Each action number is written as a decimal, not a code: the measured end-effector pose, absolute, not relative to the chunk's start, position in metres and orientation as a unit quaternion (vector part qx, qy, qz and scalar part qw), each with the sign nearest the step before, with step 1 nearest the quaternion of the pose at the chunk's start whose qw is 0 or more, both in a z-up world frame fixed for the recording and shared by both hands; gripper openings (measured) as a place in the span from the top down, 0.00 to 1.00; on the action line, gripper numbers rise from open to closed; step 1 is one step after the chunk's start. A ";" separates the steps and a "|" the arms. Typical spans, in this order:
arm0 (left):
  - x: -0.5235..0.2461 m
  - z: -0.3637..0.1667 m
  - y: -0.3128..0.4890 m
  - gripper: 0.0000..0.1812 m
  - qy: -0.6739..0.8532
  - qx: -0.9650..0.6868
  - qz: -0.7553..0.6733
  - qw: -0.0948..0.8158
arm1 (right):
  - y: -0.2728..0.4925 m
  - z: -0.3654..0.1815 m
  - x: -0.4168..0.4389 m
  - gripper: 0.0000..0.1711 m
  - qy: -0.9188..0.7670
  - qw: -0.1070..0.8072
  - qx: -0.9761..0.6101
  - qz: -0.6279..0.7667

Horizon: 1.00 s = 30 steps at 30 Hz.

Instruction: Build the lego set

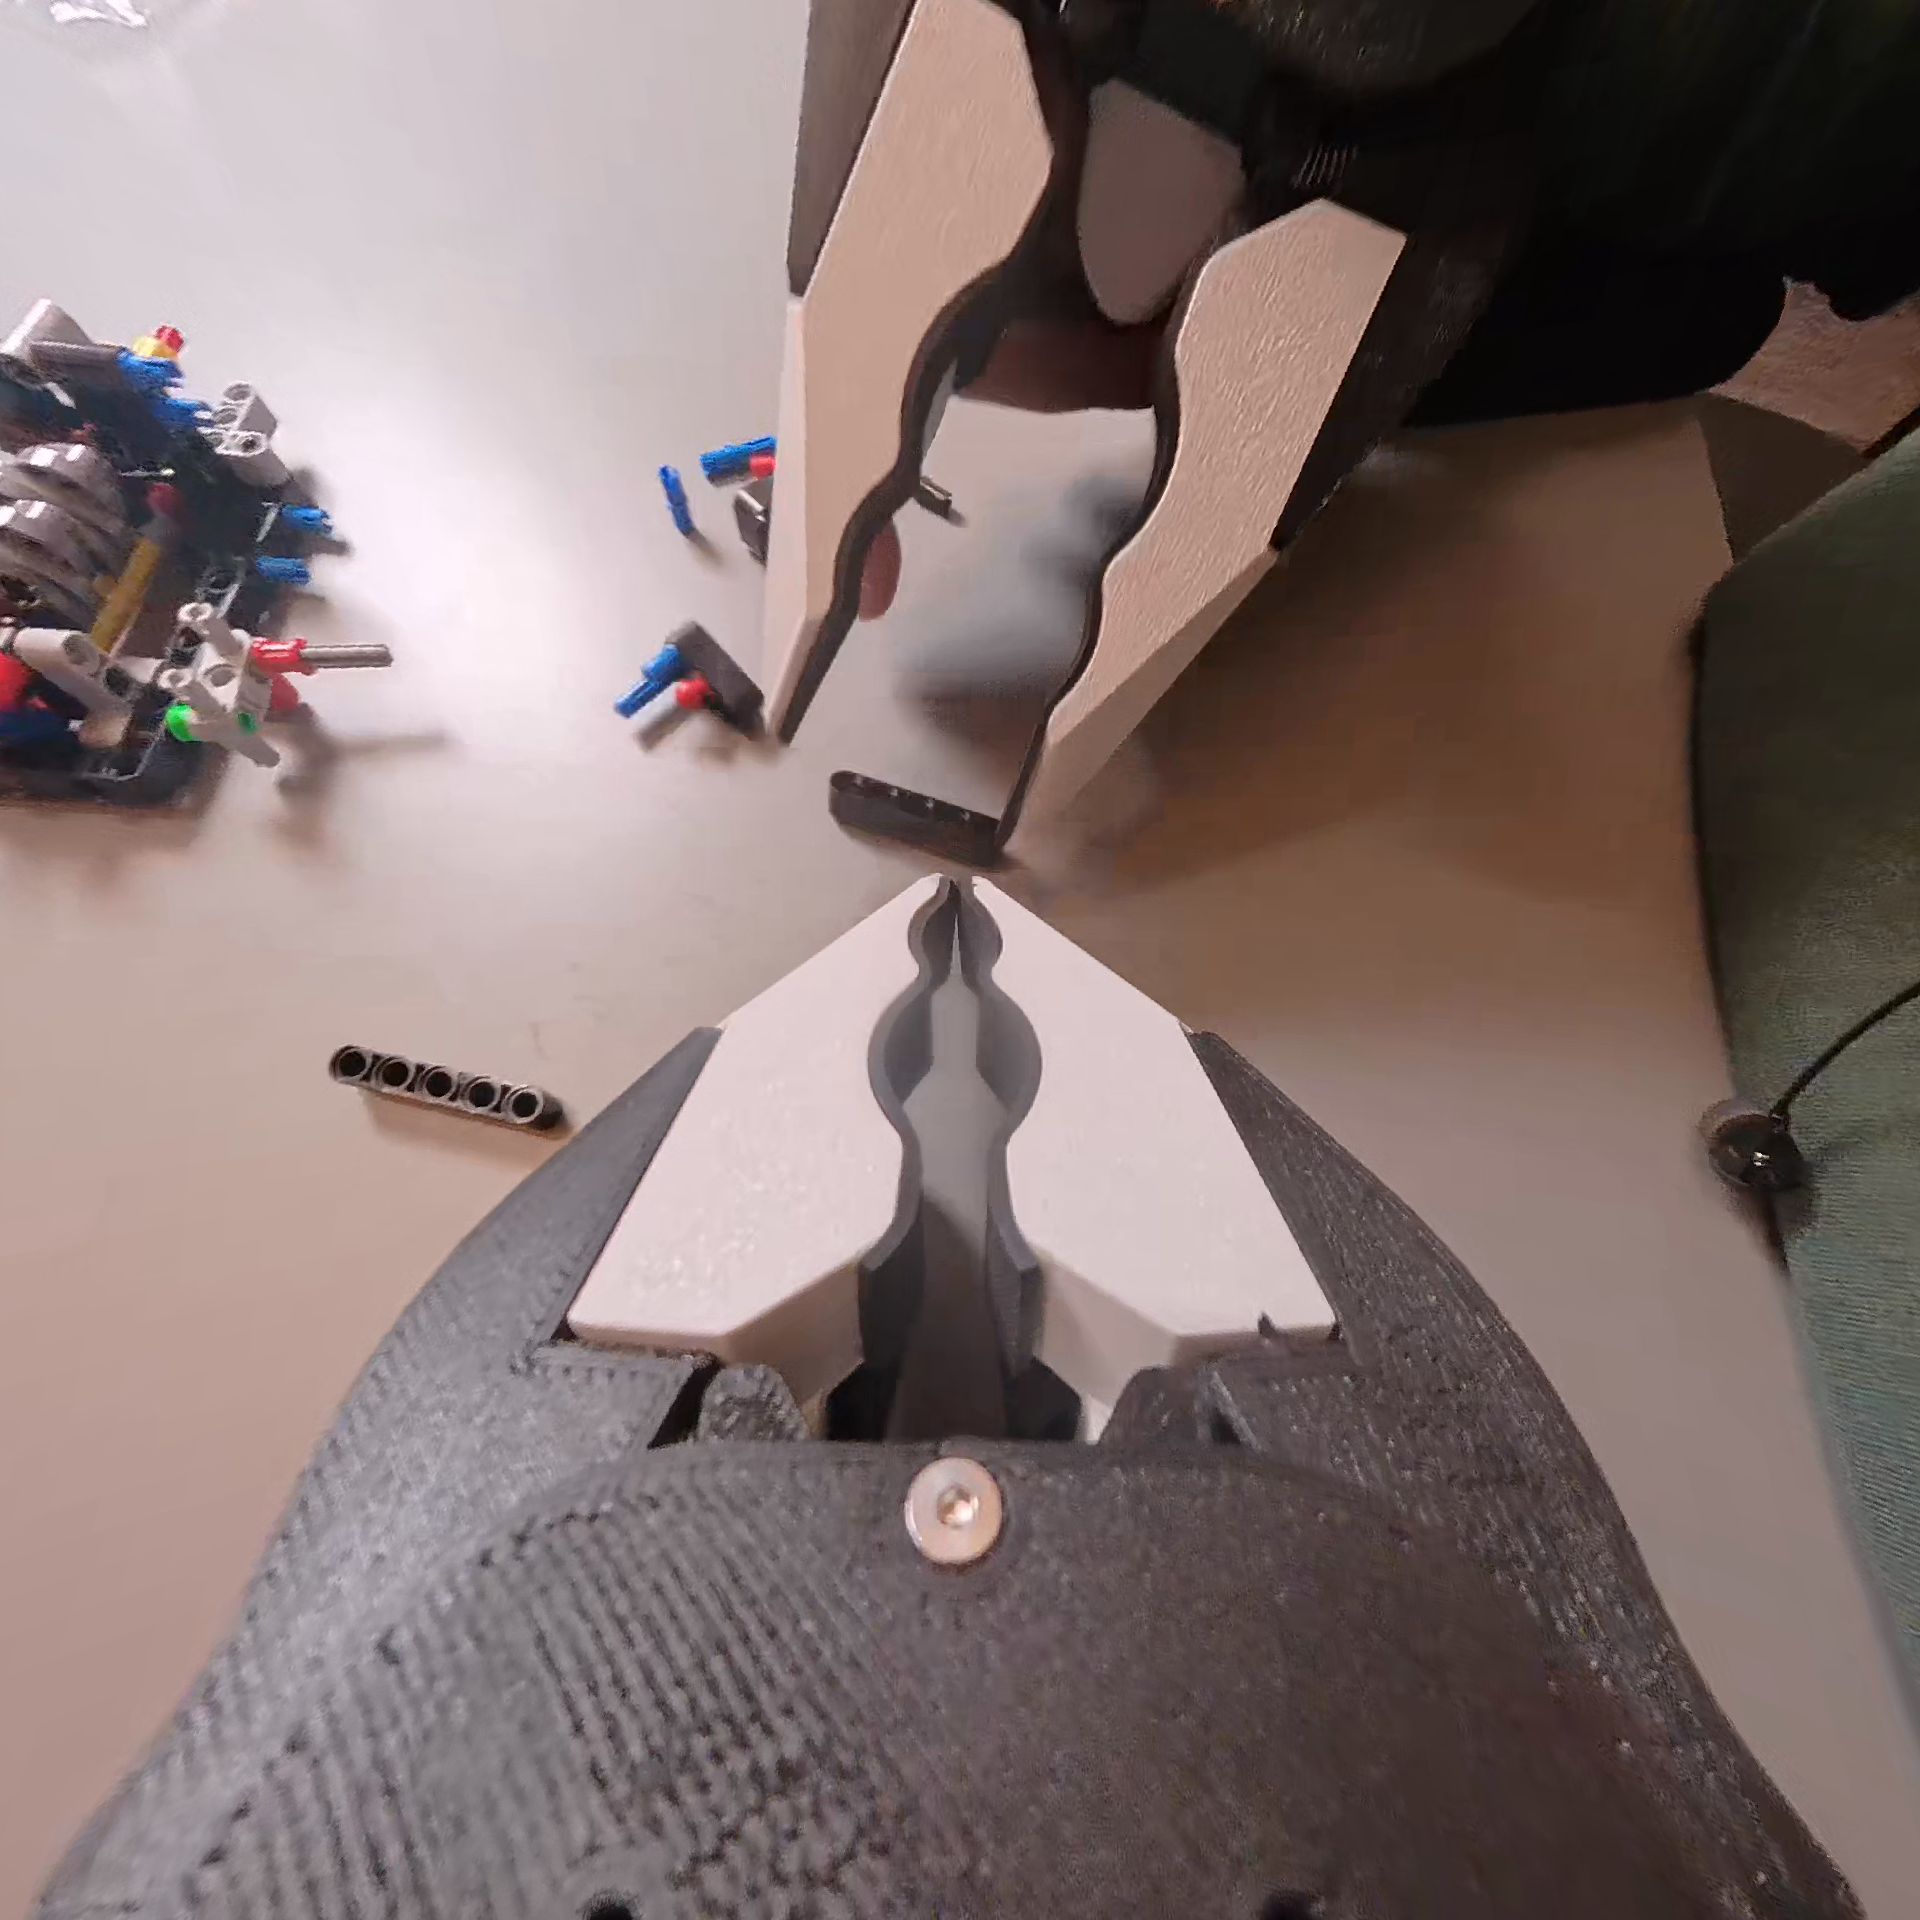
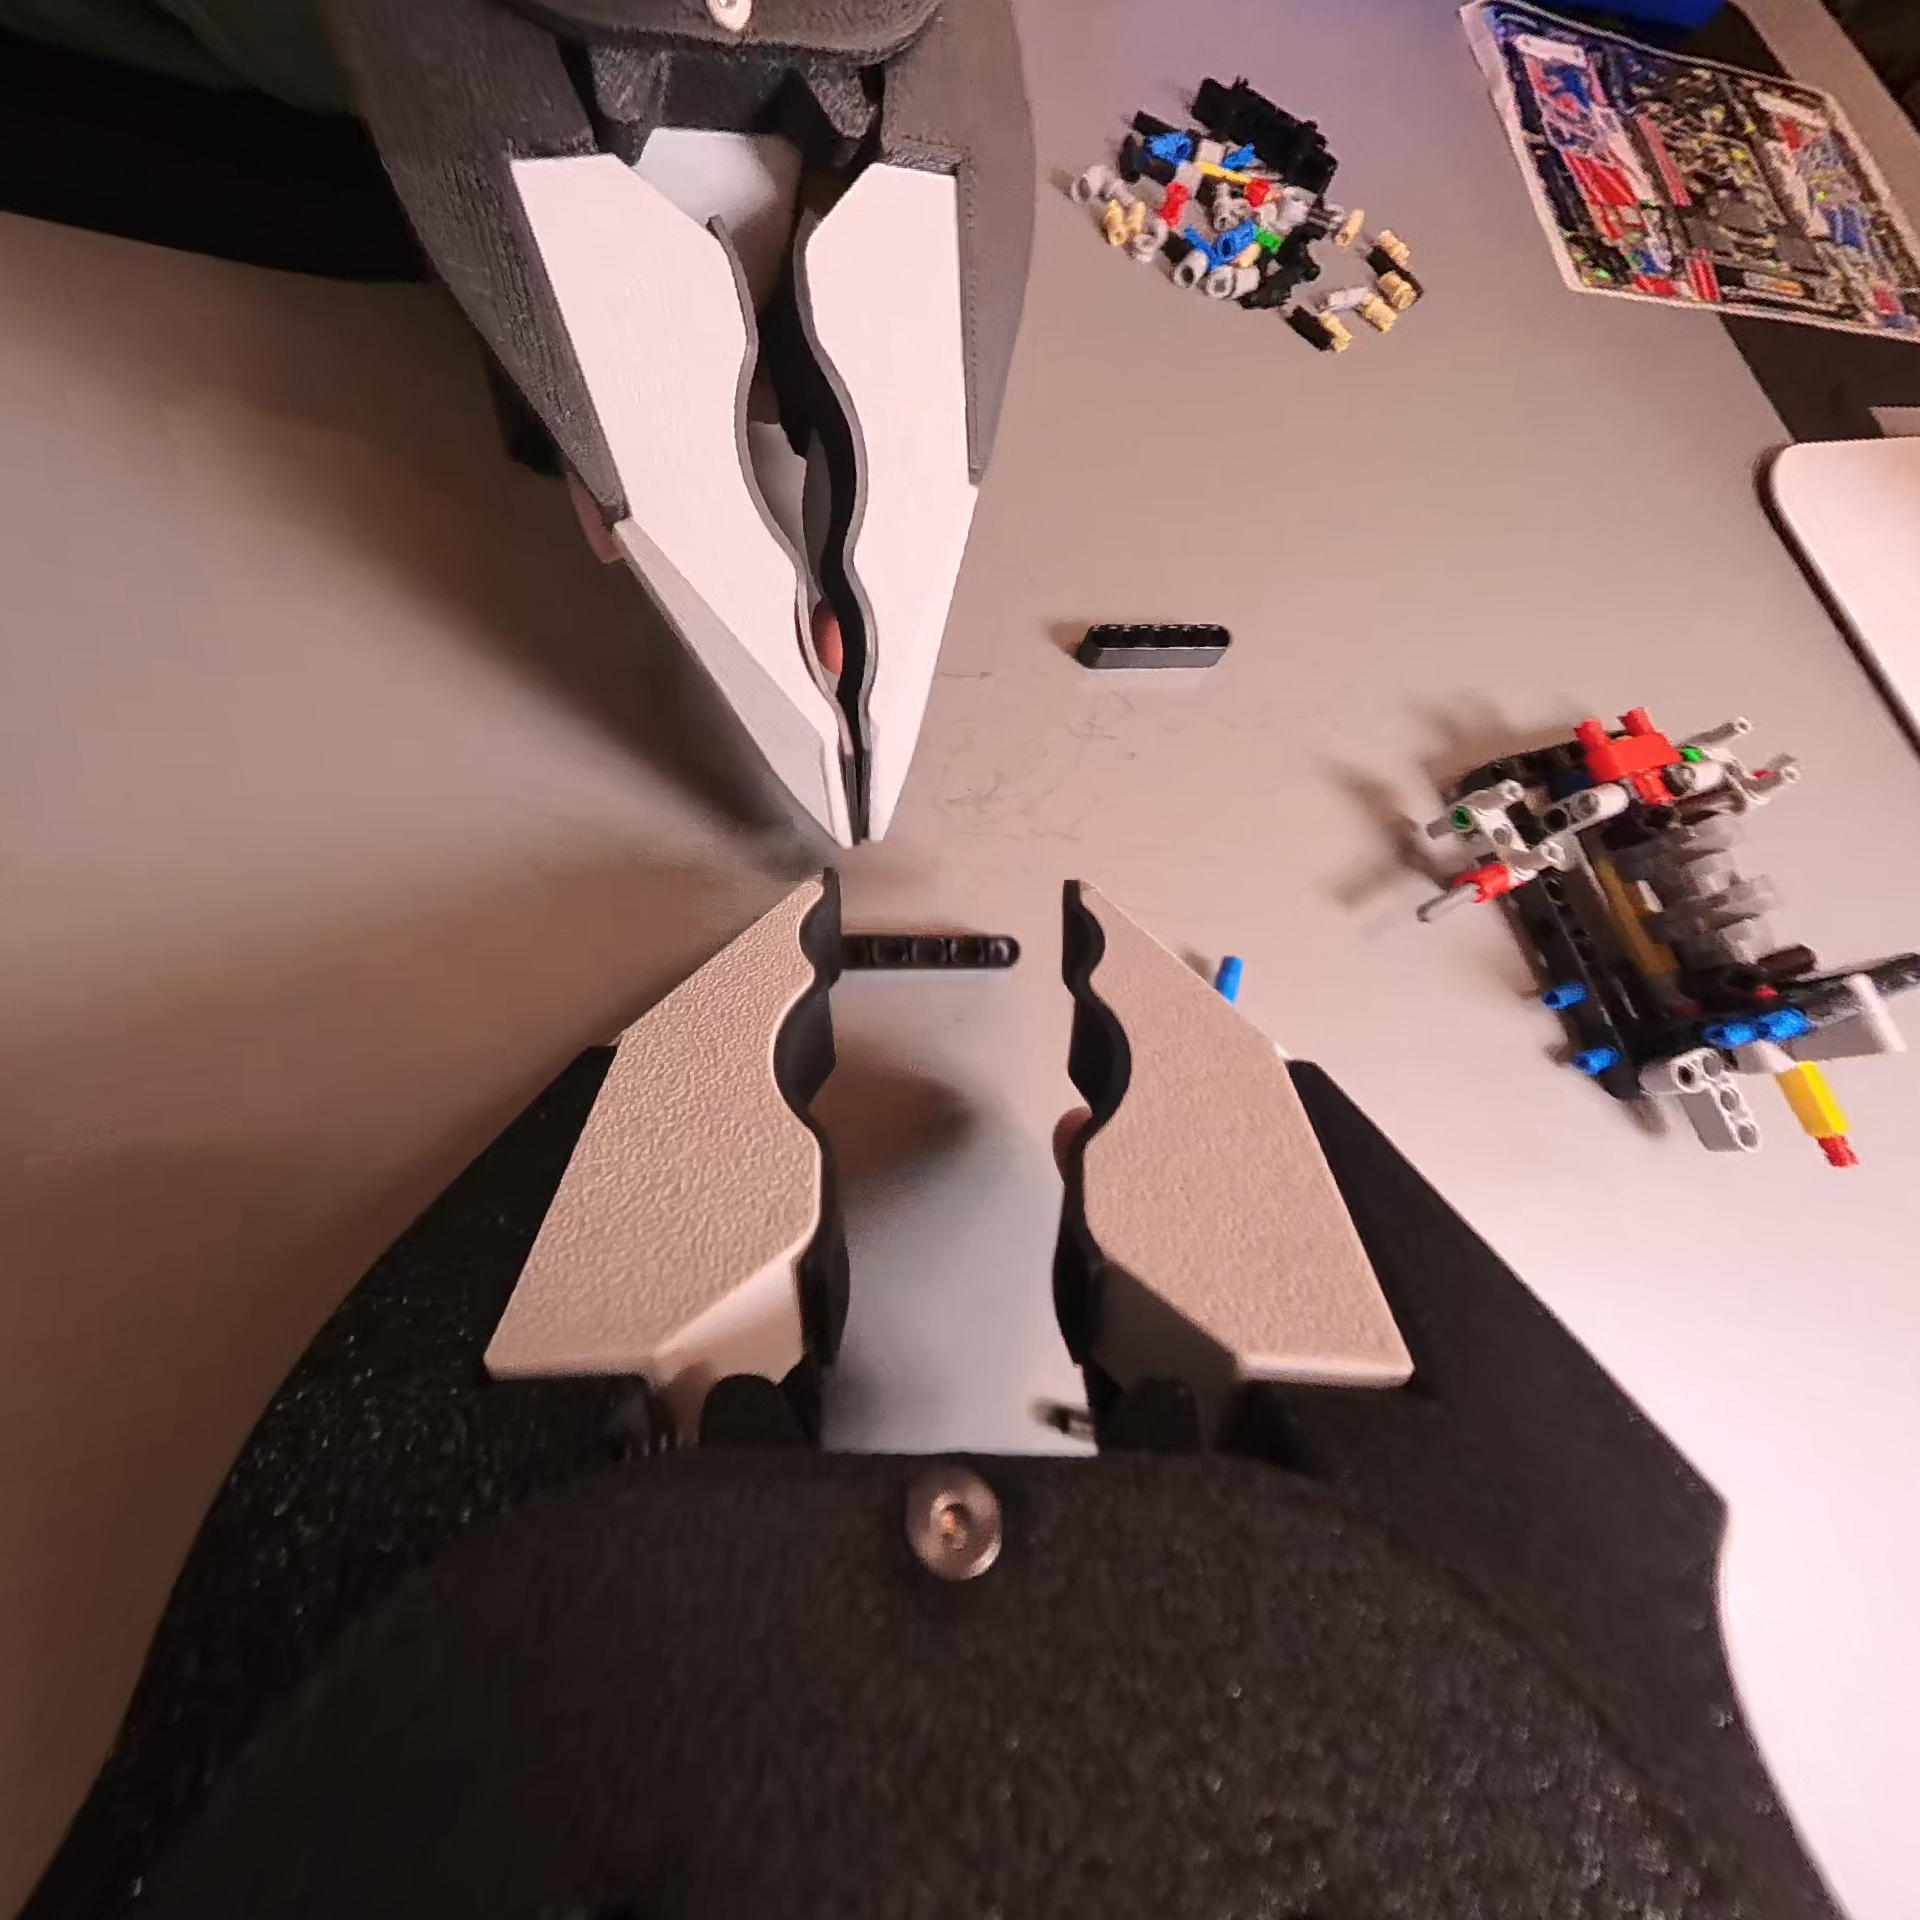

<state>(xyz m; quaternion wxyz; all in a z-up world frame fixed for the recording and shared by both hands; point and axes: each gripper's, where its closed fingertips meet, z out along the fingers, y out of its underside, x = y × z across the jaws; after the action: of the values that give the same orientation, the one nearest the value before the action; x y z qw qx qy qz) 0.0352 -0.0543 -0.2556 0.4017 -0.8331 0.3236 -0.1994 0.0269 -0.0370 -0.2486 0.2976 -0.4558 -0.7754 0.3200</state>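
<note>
Overhead-lit beige table (image 2: 1299, 499) (scuffed); left tongs (image 1: 953, 885) pressed together, right tongs (image 2: 945, 914) spread.

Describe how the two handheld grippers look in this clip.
Both are alike. The left gripper has a coarse black 3D-printed body with one silver screw in the middle, and two white, faceted, tapered fingers lined with dark wavy pads. The right gripper matches, though its fingers look more beige and pebbled. No cables or markings show.

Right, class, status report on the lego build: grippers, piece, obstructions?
Left gripper shut, empty. Right gripper open, straddling a black beam on the table. Second black beam lies apart. Nothing in the way.
</note>
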 end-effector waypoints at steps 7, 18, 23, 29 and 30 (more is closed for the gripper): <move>0.015 -0.253 -0.039 0.97 0.288 -0.841 -0.172 0.426 | 0.013 -0.237 0.041 0.80 -0.744 0.290 -0.526 0.293; 0.003 -0.246 -0.027 0.94 0.218 -0.844 -0.198 0.449 | 0.017 -0.248 0.012 0.92 -0.809 0.345 -0.432 0.198; 0.011 -0.209 -0.031 0.81 0.111 -0.781 -0.420 0.448 | -0.031 -0.188 0.011 0.93 -0.758 0.550 -0.222 0.271; 0.028 -0.152 -0.065 0.77 0.163 -0.647 -0.584 0.463 | -0.061 -0.161 0.019 0.96 -0.727 0.547 -0.186 0.370; 0.030 -0.154 -0.066 0.78 0.175 -0.652 -0.570 0.468 | -0.063 -0.160 0.020 0.96 -0.724 0.542 -0.192 0.380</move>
<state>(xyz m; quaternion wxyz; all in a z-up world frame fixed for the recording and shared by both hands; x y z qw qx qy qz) 0.0298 -0.0658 -0.1538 0.4678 -0.6524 0.1752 -0.5699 0.0195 -0.0626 -0.1603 0.5422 -0.1919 -0.7244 0.3802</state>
